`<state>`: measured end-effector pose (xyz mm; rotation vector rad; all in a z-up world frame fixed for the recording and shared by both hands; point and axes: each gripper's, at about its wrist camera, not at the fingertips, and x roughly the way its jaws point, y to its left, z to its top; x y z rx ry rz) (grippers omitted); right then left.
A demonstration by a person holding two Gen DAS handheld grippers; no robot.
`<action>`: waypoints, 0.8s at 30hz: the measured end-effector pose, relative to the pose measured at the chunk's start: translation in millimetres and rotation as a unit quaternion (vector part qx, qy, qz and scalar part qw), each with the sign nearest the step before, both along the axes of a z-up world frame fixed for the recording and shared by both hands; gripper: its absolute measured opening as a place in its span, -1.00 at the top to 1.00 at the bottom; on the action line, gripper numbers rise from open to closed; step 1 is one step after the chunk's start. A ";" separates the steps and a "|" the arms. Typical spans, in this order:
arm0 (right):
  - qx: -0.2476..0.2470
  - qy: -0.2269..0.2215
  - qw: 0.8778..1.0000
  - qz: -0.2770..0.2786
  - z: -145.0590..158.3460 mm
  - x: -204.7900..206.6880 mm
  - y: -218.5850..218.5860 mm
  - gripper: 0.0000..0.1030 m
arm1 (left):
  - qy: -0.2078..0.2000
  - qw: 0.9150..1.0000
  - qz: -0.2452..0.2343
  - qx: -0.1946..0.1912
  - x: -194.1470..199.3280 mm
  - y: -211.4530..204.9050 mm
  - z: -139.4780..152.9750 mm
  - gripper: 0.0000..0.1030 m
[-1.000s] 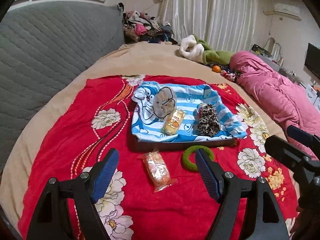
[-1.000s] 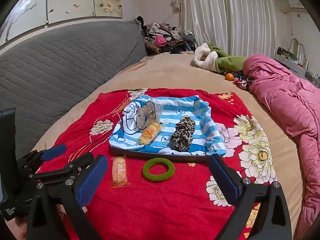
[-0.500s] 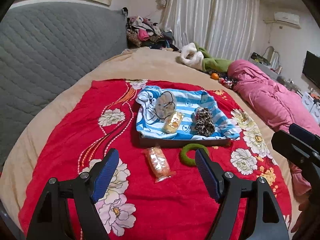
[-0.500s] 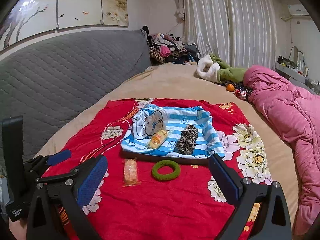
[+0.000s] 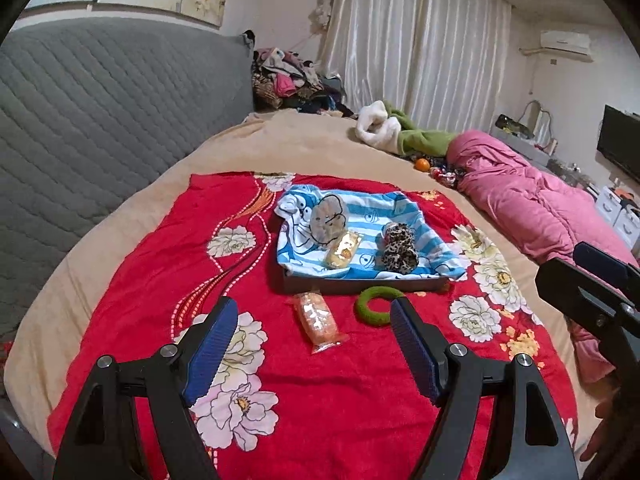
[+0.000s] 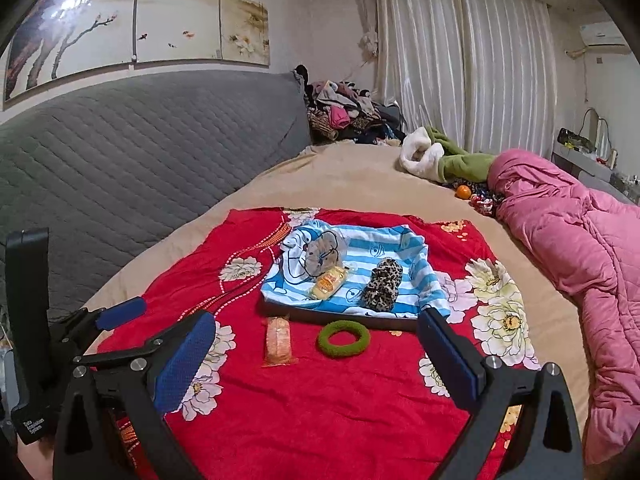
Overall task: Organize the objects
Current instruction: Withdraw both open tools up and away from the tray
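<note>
- Left gripper (image 5: 312, 344): jaws spread wide, nothing between the pads.
- Right gripper (image 6: 316, 360): also spread wide and empty. Both are released, carrying nothing.
- Change over the last second: both grippers have backed away from the items and lifted. The tray and loose items sit smaller and further off in both wrist views than a second ago. Nothing on the bed has shifted.
- My read: either a reset between picks or a pull-back to survey. No item is in transit.
- Pose: both grippers point forward and moderately down at the red floral blanket (image 5: 132, 272), side by side. The right one shows at the right edge of the left view.
- Dark tray (image 5: 360, 284), lined with a blue striped cartoon cloth (image 5: 368, 208), already holds a clear bag of brown stuff (image 5: 326, 220), a yellow snack packet (image 5: 342, 250) and a leopard-print scrunchie (image 5: 398, 248).
- Still outside, just in front of the tray's near wall: an orange snack packet (image 5: 318, 320) and a green ring (image 5: 372, 304). The ring is partly hidden by the left gripper's right finger in the left view.
- Judgement: those two are what's left.
</note>
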<state>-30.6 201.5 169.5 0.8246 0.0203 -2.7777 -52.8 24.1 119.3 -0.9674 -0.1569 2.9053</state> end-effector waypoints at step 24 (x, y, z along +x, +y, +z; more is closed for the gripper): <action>-0.007 0.017 1.000 -0.004 -6.1 50.1 3.1 -0.98 | 0.017 1.000 -0.009 -0.011 51.8 -5.3 -0.1 -0.57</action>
